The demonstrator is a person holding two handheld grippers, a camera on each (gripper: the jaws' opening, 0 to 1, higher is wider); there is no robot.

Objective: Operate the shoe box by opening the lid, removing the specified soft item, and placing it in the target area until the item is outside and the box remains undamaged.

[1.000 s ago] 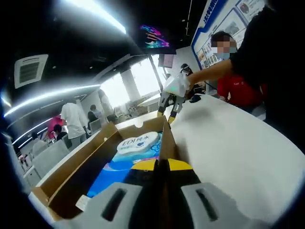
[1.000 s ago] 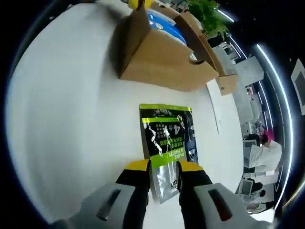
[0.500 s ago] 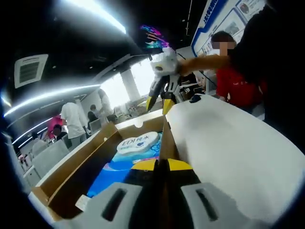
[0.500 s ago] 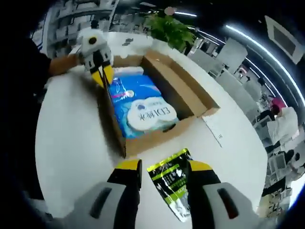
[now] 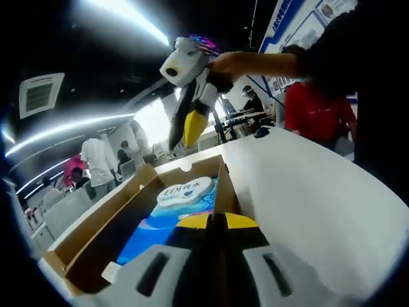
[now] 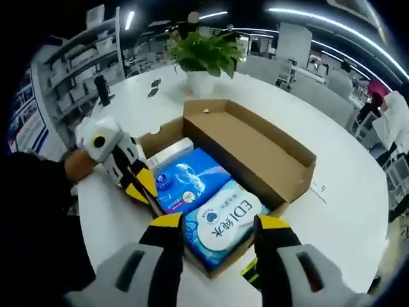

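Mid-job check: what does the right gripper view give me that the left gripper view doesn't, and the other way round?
Right gripper view: a potted plant behind the shoe box, and a corner of a black-green pouch on the table beside the box. Left gripper view: the right gripper raised in the air above the box, and a person in red beyond the table. Both: the open box, the white EDI pack inside it, and the left gripper shut on the box's side wall.

Right gripper (image 5: 185, 125) now raised off the table, above the open shoe box (image 6: 275, 163), jaws apart over the tissue pack (image 6: 220, 224); a second ago low at the green-and-black pouch (image 6: 250, 274), now nearly hidden at the box's near edge.
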